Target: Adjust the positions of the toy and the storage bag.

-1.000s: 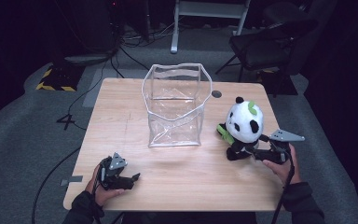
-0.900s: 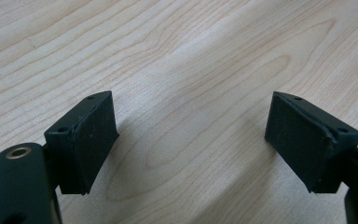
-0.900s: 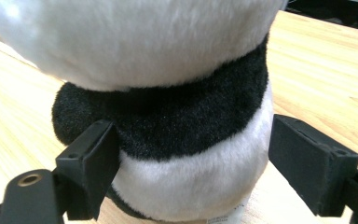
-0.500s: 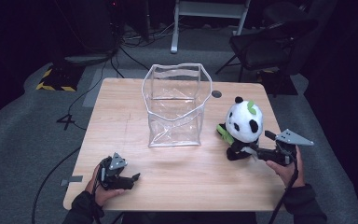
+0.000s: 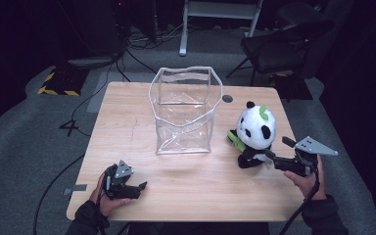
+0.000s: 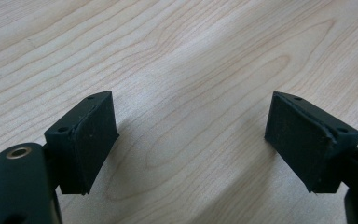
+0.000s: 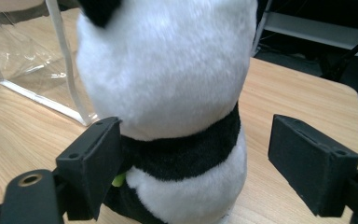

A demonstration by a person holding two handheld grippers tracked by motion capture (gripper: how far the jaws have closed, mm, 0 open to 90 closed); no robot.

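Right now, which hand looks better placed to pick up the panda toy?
The right. Its hand-held gripper sits just behind the panda, jaws open around its body. The left hand-held gripper rests far across the table, jaws open over bare wood.

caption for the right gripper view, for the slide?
Right gripper, jaws open, lined up behind the plush panda on the wooden table, clear plastic bag beyond.

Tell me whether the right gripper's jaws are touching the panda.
Cannot tell. In the right gripper view the right gripper straddles the panda: one jaw stands clear, the other overlaps the fur with no visible gap.
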